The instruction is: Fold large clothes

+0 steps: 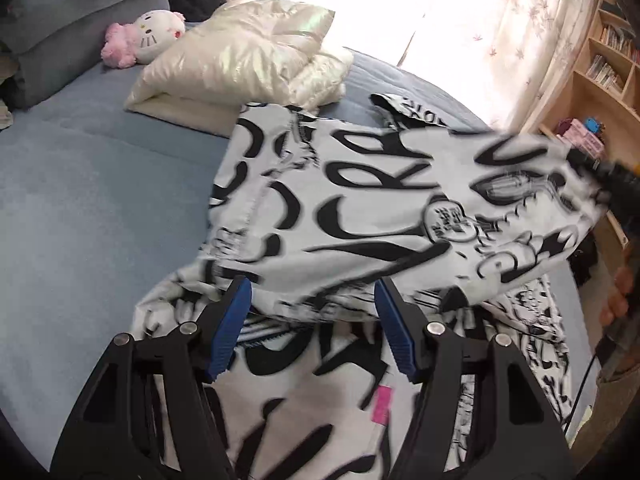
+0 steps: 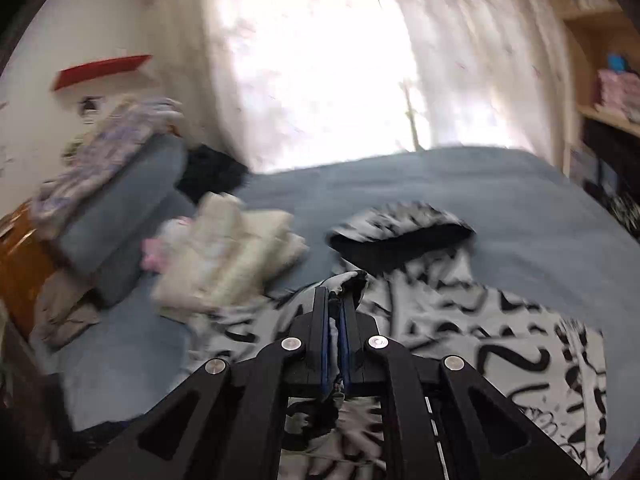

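Observation:
A large white garment with black graffiti print [image 1: 360,208] lies on the blue bed [image 1: 80,208]. One part of it is lifted as a flap and stretches to the right. My left gripper [image 1: 312,296] is open, its blue pads [image 1: 234,328] low over the near part of the garment and either side of the flap's lower edge, pressing nothing. In the right wrist view my right gripper [image 2: 338,292] is shut on a bunched edge of the garment [image 2: 500,360], with cloth showing between the pads. In the left wrist view the right gripper [image 1: 612,184] is a dark blur at the flap's far right corner.
A folded cream puffer jacket [image 1: 240,60] and a pink-and-white plush toy [image 1: 148,36] lie at the back of the bed, near grey pillows [image 1: 80,12]. A wooden bookshelf [image 1: 600,60] stands right of the bright curtained window [image 1: 460,20]. A person's hand [image 1: 620,292] shows at the right edge.

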Tool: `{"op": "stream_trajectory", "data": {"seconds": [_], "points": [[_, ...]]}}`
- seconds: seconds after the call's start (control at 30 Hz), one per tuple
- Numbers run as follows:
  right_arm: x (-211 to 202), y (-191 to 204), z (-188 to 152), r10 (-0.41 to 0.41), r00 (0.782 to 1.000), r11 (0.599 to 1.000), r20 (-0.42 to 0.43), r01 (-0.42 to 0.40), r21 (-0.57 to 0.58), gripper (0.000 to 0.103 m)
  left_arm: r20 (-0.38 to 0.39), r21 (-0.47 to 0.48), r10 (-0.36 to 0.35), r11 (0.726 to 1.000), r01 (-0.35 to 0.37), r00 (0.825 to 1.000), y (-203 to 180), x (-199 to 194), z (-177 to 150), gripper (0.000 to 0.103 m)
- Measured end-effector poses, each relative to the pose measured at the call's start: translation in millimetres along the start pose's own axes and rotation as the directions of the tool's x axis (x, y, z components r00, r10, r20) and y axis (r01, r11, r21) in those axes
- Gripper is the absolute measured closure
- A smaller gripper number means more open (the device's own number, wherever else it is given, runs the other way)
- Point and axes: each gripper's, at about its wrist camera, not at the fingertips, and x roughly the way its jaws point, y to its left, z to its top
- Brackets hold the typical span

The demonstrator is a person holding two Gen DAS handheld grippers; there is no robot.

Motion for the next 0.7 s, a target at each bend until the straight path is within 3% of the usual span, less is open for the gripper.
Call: {"op": "stream_trajectory", "data": {"seconds": [0.07, 0.13, 0.2, 0.23, 0.3, 0.37, 0.47, 0.7], "points": [[41, -20, -19, -0.076, 0.991, 0.997, -0.112, 0.077, 0.002, 0.098, -0.016, 0.006, 0.032, 0.999, -0.032, 0.999, 6, 7, 3, 0.042], [87, -44, -50, -0.146, 0.946, 0.988, -0.289, 0.156, 0.01, 0.097, -0.044, 0.001, 0.048, 0.999, -0.048, 0.998, 15, 16, 10, 0.042], [105, -69, -75, -0.149, 0.905, 0.982, -0.398, 0.182, 0.048, 0.091, -0.079, -0.005, 0.048, 0.999, -0.049, 0.996, 23, 26, 19, 0.042], [106, -79, -82, -0.117, 0.91, 0.982, -0.399, 0.167, 0.092, 0.084, -0.09, -0.005, 0.051, 0.999, -0.052, 0.995, 27, 30, 25, 0.042], [101, -92, -84, -0.092, 0.921, 0.977, -0.379, 0.156, 0.142, 0.061, -0.12, 0.01, 0.04, 0.999, -0.039, 0.992, 33, 41, 38, 0.042], [92, -99, -83, -0.083, 0.937, 0.973, -0.339, 0.15, 0.176, 0.033, -0.151, 0.01, 0.029, 1.0, -0.028, 0.988, 42, 56, 53, 0.042], [71, -102, -80, -0.045, 0.95, 0.975, -0.308, 0.109, 0.195, 0.031, -0.185, 0.005, 0.033, 0.999, -0.033, 0.982, 53, 82, 76, 0.042], [54, -86, -70, -0.006, 0.951, 0.988, -0.309, 0.053, 0.142, 0.031, -0.235, -0.005, -0.021, 1.0, 0.02, 0.972, 71, 147, 122, 0.042]]}}
